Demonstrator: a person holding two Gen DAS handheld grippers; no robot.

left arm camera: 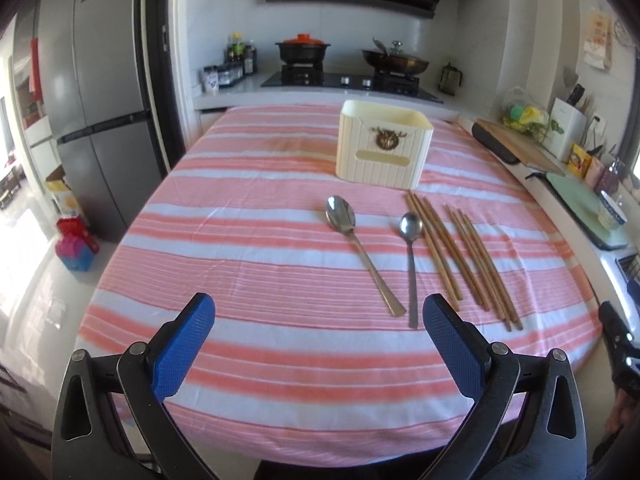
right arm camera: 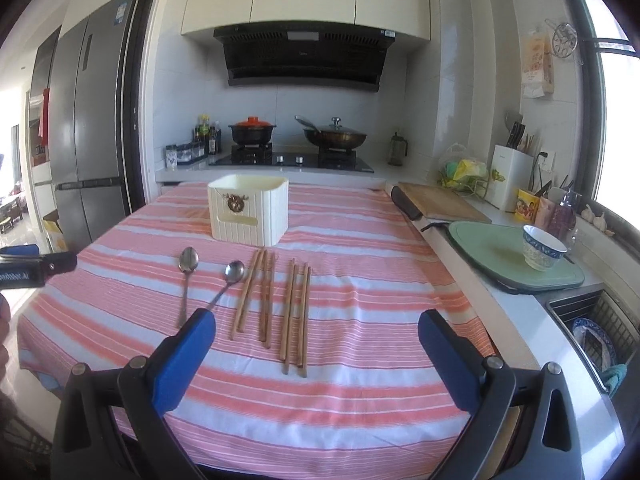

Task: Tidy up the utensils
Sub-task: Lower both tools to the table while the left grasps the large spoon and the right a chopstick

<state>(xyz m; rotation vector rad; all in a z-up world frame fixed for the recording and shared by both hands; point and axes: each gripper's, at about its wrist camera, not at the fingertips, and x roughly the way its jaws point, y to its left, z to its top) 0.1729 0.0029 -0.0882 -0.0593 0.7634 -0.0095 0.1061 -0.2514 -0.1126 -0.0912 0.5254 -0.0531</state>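
Both tools (left arm camera: 319, 322) (right arm camera: 316, 338) wide open, empty.

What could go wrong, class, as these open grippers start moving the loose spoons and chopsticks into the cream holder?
1. The chopsticks lie close together in bunches, so pinching one may drag or scatter its neighbours.
2. The spoons lie flat on soft cloth; fingers could snag fabric.
3. The holder stands unbraced and might tip if nudged.

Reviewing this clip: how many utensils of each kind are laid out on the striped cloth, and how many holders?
Spoons: 2, the larger spoon and the smaller spoon
Chopsticks: 6, one group of three and another group of three
Cream holder: 1
Total: 9
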